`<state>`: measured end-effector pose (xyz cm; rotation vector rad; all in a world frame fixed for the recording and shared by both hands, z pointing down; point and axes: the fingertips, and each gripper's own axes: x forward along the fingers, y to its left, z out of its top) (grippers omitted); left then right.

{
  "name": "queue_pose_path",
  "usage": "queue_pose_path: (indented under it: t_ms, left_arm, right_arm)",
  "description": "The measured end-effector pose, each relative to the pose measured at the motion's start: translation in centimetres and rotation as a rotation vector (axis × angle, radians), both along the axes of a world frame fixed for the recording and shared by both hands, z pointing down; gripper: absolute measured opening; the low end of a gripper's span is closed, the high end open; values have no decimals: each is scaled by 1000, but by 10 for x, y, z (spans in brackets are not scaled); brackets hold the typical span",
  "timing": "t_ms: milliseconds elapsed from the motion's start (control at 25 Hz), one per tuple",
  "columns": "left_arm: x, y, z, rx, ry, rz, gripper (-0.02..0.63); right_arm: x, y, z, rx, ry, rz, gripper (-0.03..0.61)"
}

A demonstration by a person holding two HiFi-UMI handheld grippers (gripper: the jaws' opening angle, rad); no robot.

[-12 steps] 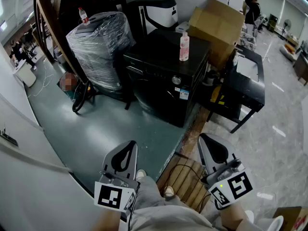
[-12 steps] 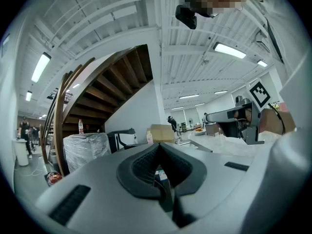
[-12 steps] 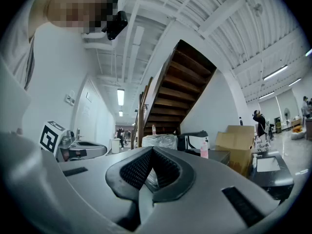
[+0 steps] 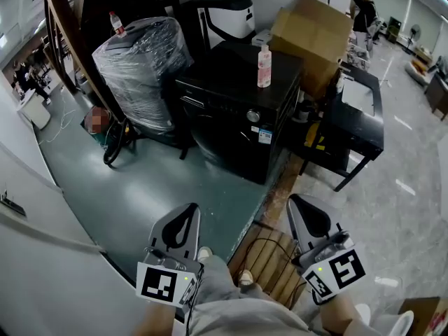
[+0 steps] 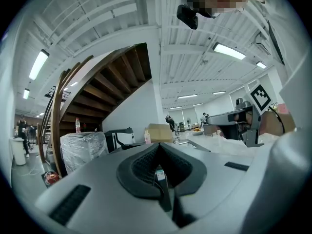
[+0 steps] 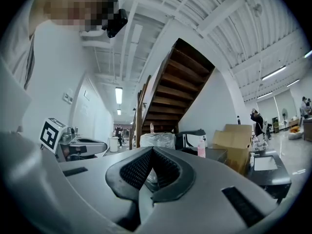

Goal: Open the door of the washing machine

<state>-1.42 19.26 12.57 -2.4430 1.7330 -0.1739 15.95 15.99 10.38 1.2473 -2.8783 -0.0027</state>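
The black front-loading washing machine (image 4: 238, 110) stands in the middle of the head view, its round door (image 4: 218, 142) closed and facing the grey floor. A pink bottle (image 4: 264, 66) stands on its top. Both grippers are low in that view, close to the person's legs and well short of the machine. My left gripper (image 4: 186, 212) is shut with nothing between its jaws, which also meet at the tip in the left gripper view (image 5: 158, 147). My right gripper (image 4: 299, 203) is shut and empty too (image 6: 152, 151). The machine (image 6: 214, 154) shows far ahead beyond the right jaws.
A plastic-wrapped appliance (image 4: 140, 58) stands left of the machine, a cardboard box (image 4: 311, 30) and a black table (image 4: 360, 121) to its right. A wooden slatted board (image 4: 269, 257) with a cable lies at the person's feet. A white wall (image 4: 28, 208) runs along the left.
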Motion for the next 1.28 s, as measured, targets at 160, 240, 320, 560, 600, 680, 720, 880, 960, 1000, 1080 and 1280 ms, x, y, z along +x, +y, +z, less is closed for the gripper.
queue_pose_path:
  t_ms: [160,240,320,560,600,680,720,880,960,1000,1080,1280]
  left_arm:
    - [4,-3,1,-14,6,-3,18]
    - [6,-4,2,-20,9,-5,18]
    - [8,-8,4,-22,7,-8,18]
    - [5,-37,16,-35,-5,-16,18]
    - [4,-44,20,-38,-8,-14,18]
    - [3,-61,27,-41,-14,-4,18]
    - [2,-70,31,-42,-16,2,18]
    - [-4,-114,56,-72,-18,17,18]
    - [-8,-135,71,-98,-19,28,18]
    - [-9,-145,78,-112,-23,37,18]
    - [-11,-166,94,-136,-32,55,18]
    - [-20,-221,132,-166,-45,94,18]
  right_arm:
    - [4,-2,5,-5,0,-9,28]
    - [7,-3,8,-8,-4,-12,29]
    - [12,-8,12,-17,-16,-10,29]
    - [10,-37,38,-62,-1,-36,133]
    - [8,-45,44,-69,8,-38,193]
    - [6,-63,55,-81,26,-35,210]
    - [5,-73,61,-87,32,-30,217]
    - [0,-122,85,-120,40,-5,235]
    - [-5,-146,101,-145,42,2,244]
    - [-8,-157,110,-159,43,5,250]
    - [-14,-180,127,-185,42,8,253]
    - [-33,-233,178,-255,66,37,256]
